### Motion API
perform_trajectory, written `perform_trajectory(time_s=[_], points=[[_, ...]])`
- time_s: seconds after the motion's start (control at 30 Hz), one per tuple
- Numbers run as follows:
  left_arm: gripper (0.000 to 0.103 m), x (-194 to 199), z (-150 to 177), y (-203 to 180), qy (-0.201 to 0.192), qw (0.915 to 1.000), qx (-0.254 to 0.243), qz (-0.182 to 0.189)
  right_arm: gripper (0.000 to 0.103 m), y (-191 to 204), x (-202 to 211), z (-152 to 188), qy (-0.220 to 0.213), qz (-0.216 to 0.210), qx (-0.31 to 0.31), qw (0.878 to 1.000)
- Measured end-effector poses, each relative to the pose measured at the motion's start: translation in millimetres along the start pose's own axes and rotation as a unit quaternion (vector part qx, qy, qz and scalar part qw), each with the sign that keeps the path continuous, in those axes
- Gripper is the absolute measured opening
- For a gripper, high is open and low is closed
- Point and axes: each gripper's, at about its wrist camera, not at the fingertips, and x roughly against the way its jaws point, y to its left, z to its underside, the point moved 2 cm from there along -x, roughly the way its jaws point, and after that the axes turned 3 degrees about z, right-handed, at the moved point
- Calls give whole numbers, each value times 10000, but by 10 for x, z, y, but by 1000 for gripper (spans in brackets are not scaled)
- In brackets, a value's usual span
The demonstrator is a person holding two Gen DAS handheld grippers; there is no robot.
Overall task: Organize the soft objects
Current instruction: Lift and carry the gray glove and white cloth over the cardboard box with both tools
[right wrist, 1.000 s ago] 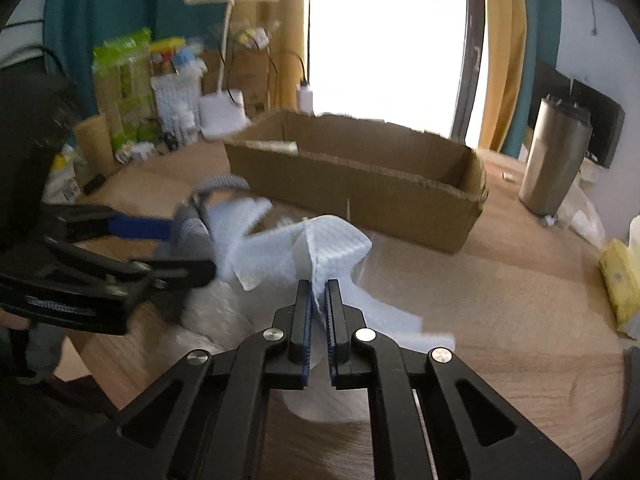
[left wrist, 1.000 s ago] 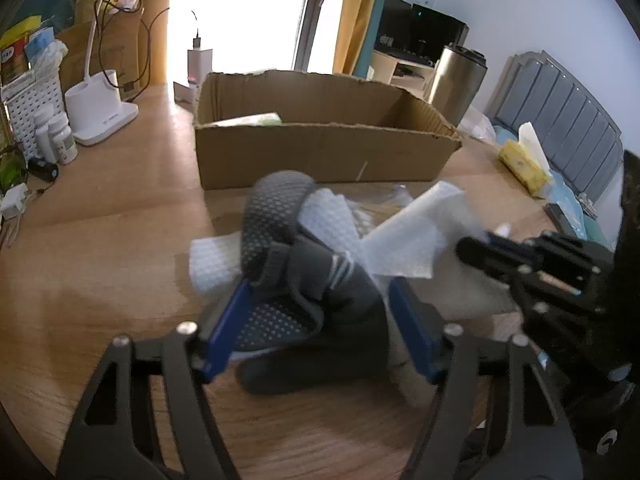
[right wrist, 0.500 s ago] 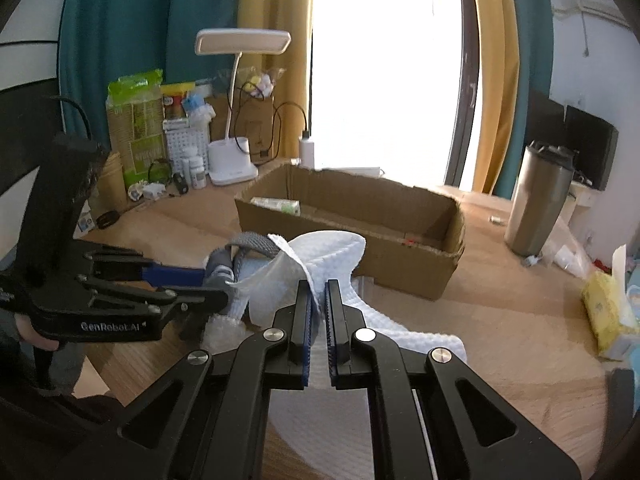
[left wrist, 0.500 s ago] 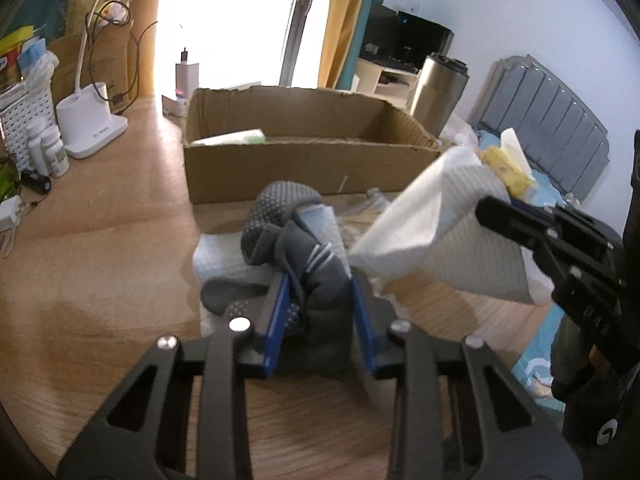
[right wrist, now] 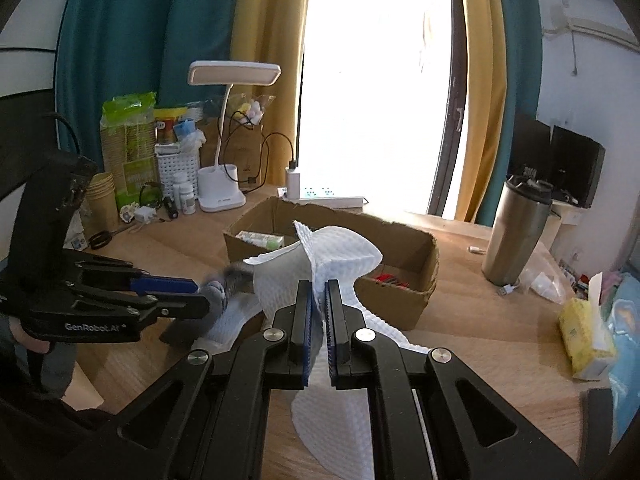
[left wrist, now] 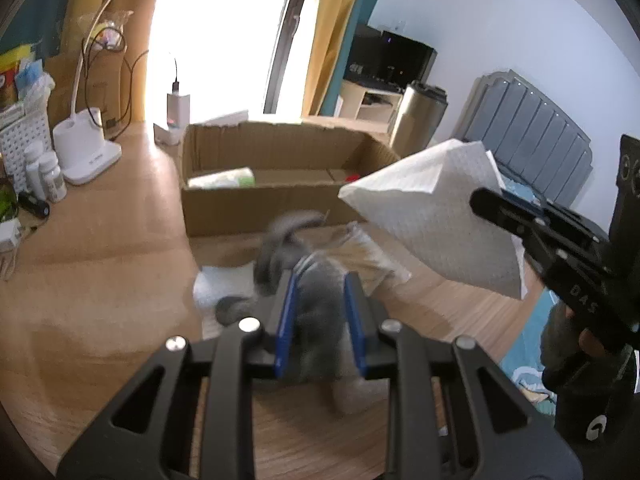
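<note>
My left gripper [left wrist: 320, 280] is shut on a grey sock [left wrist: 316, 304] and holds it just above the wooden table [left wrist: 100, 264]; the sock is blurred. My right gripper [right wrist: 319, 286] is shut on a white paper towel [right wrist: 336, 256], lifted above the table; it also shows in the left wrist view [left wrist: 436, 216]. The open cardboard box [left wrist: 276, 176] stands behind both, holding a green-white tube [left wrist: 222, 179]. Another white towel [left wrist: 224, 284] lies on the table under the sock.
A steel tumbler [right wrist: 520, 236] stands right of the box. A yellow tissue pack [right wrist: 584, 332] lies at the right table edge. A white desk lamp [right wrist: 222, 190], bottles and a basket crowd the back left. A clear plastic bag [left wrist: 372, 260] lies near the sock.
My left gripper closed on the grey sock and is lifting it off the table. My right gripper raised the white paper towel higher and away from the pile.
</note>
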Motion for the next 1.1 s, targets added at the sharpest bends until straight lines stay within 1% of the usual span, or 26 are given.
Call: perform_trajectory(time_s=[0.17, 0.2, 0.3, 0.37, 0.4, 0.43, 0.47, 0.5, 0.53, 0.63, 0.7, 0.8, 0.83, 0.9, 0.97, 1.0, 1.1], points=[[25, 50, -60, -2, -100, 9999, -69, -16, 7, -29, 28, -73, -82, 84, 29, 9999], [25, 27, -52, 18, -52, 10000, -51, -48, 7, -33, 33, -85, -98, 92, 31, 9999], [27, -119, 15, 74, 267, 9994, -15, -198, 7, -35, 44, -99, -122, 106, 34, 9999], [35, -219, 60, 90, 479, 9984, -5, -313, 7, -30, 43, -90, -116, 92, 22, 9999], [48, -250, 73, 92, 524, 9980, 18, -348, 7, -30, 40, -81, -104, 84, 18, 9999], [66, -259, 82, 88, 519, 9980, 44, -362, 7, -31, 33, -68, -82, 78, 18, 9999], [74, -259, 90, 81, 483, 9982, 60, -348, 7, -34, 23, -53, -54, 72, 17, 10000], [79, -252, 87, 77, 410, 9984, 62, -386, 7, -36, 7, -33, -13, 56, 11, 10000], [79, -263, 93, 74, 394, 9982, 41, -446, 7, -41, 6, -17, 4, 50, 8, 10000], [79, -344, 103, 80, 517, 9967, -14, -630, 7, -58, -3, 12, 20, 12, -28, 10000], [79, -402, 125, 91, 625, 9957, -34, -683, 7, -81, -9, 25, 20, 2, -57, 10000], [77, -400, 150, 95, 570, 9968, -24, -568, 7, -115, -13, 40, 14, 2, -98, 10000], [67, -402, 154, 95, 567, 9970, -25, -534, 7, -126, -17, 45, 18, 4, -115, 9999], [39, -406, 157, 107, 627, 9966, -38, -526, 7, -144, -28, 56, 34, 9, -143, 9999], [29, -391, 160, 98, 632, 9968, -73, -480, 7, -150, -33, 65, 42, 5, -157, 9999], [27, -369, 160, 89, 607, 9970, -97, -469, 7, -145, -35, 64, 43, 9, -156, 9999], [26, -285, 131, 61, 491, 9979, -116, -400, 7, -145, -35, 64, 33, 9, -151, 9999]])
